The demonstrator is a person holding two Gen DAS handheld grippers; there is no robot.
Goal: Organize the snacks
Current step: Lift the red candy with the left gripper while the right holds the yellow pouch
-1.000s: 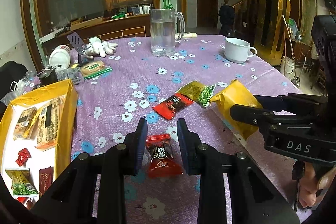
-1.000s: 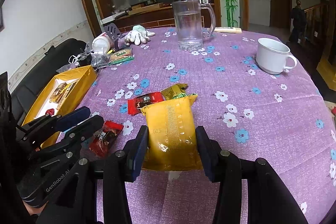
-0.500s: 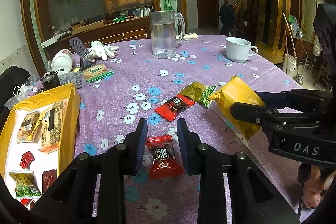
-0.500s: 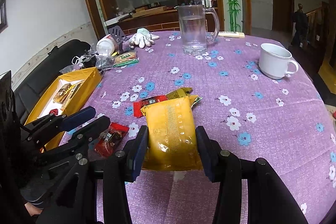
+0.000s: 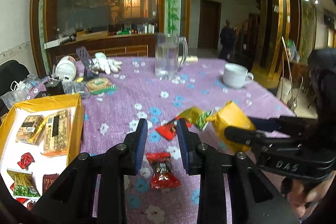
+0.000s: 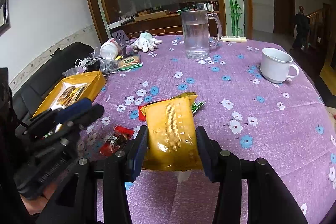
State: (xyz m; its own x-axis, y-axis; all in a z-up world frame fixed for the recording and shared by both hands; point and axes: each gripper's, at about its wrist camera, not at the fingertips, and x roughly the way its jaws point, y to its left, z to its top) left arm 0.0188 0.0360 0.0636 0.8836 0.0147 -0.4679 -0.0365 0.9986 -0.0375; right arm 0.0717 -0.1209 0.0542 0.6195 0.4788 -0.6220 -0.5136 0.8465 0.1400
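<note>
The right gripper (image 6: 171, 146) is clamped on a yellow snack pouch (image 6: 172, 131) stamped "G15", held just above the purple flowered tablecloth (image 6: 262, 123). The left gripper (image 5: 161, 140), jaws apart and empty, hovers over a red wrapped candy (image 5: 162, 173) lying on the cloth. "DAS" reads on the right gripper's body in the left view; the yellow box (image 5: 52, 101) of snacks sits to the left.

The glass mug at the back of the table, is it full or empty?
Partly full. The glass mug stands upright on the purple tablecloth, and a clear waterline shows roughly a third down from its rim.
</note>
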